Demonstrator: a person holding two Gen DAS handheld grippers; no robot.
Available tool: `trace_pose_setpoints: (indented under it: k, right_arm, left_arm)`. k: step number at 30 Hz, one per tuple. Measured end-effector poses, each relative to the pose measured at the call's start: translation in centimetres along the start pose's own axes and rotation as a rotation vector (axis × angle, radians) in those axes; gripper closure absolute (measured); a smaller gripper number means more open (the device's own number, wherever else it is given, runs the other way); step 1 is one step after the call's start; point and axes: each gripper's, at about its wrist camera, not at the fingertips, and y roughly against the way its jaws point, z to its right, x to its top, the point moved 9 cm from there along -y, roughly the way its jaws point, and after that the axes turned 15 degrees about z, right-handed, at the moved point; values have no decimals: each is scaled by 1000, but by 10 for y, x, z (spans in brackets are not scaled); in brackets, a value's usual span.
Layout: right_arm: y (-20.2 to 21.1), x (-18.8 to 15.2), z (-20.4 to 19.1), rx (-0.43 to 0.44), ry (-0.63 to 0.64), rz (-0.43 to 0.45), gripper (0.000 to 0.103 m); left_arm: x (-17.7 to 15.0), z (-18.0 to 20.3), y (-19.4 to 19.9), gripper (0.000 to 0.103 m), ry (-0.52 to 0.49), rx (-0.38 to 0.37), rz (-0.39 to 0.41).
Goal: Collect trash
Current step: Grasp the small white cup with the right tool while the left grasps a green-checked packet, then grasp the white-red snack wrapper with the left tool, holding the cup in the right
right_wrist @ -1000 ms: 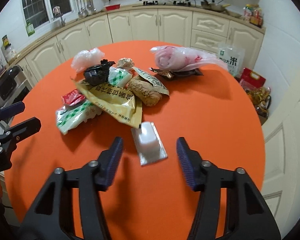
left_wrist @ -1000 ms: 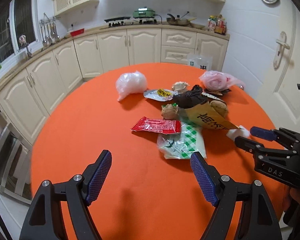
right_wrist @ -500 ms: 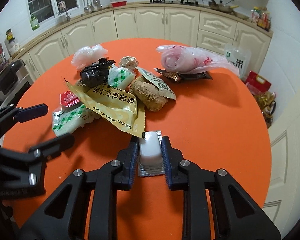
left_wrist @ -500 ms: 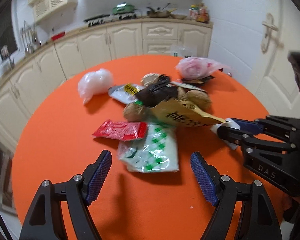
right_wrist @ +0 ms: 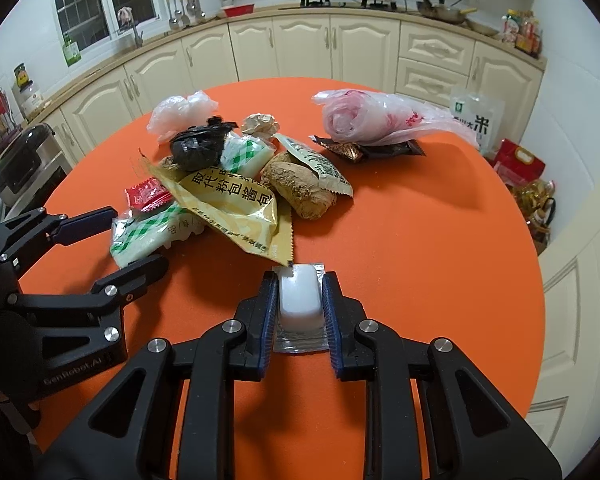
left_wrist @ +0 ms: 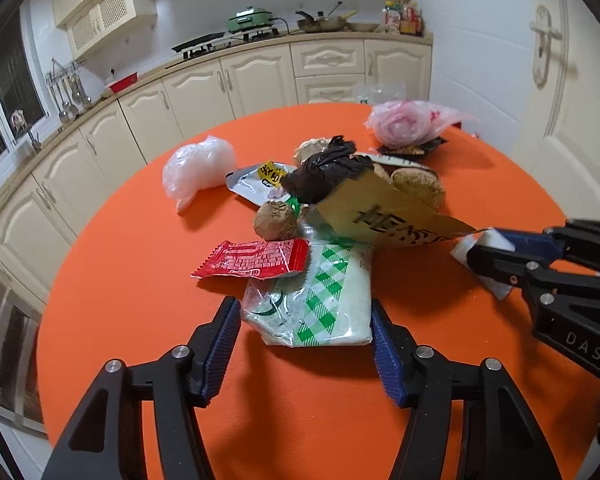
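On the round orange table (left_wrist: 120, 280) lies a heap of trash. My left gripper (left_wrist: 303, 308) straddles a green-checked white packet (left_wrist: 320, 304) at the heap's near edge. Its jaws are closing, and its blue pads stand just at the packet's sides without squeezing it. From the right wrist view the left gripper (right_wrist: 136, 238) shows the packet (right_wrist: 140, 236) between its fingers. My right gripper (right_wrist: 300, 280) is shut on a small white block in a foil-backed packet (right_wrist: 300, 300), resting on the table. In the left wrist view the right gripper (left_wrist: 486, 246) comes in from the right.
The heap holds a red wrapper (left_wrist: 256, 260), a yellow-brown pouch (left_wrist: 384, 216), a black bag (left_wrist: 328, 168), a brown root (right_wrist: 300, 188), a clear bag (left_wrist: 198, 168) and a pink-tinted bag (left_wrist: 404, 124). Cream cabinets (right_wrist: 300, 48) ring the table. Bags (right_wrist: 520, 168) sit on the floor at right.
My right gripper closed on the white block. My left gripper moved forward and down over the green-checked packet and narrowed its jaws around it.
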Motion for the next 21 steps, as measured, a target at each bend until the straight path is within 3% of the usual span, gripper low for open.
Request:
trace_pose_setpoints:
  k: [6, 7, 8, 11, 21]
  right_arm:
    - [8, 0, -5, 14, -9, 10, 83]
    - [10, -1, -6, 18, -10, 11, 83]
    - [12, -1, -7, 23, -14, 14, 83]
    - [20, -2, -9, 31, -22, 22, 83]
    - [53, -9, -19, 49, -43, 40, 84]
  left_arm:
    - [-5, 4, 22, 48, 37, -26, -5]
    - [-6, 5, 27, 71, 42, -30, -9]
    - [-8, 3, 32, 85, 51, -26, -19]
    - [-17, 2, 40, 85, 92, -77, -44]
    - [-16, -5, 77, 87, 138, -83, 6]
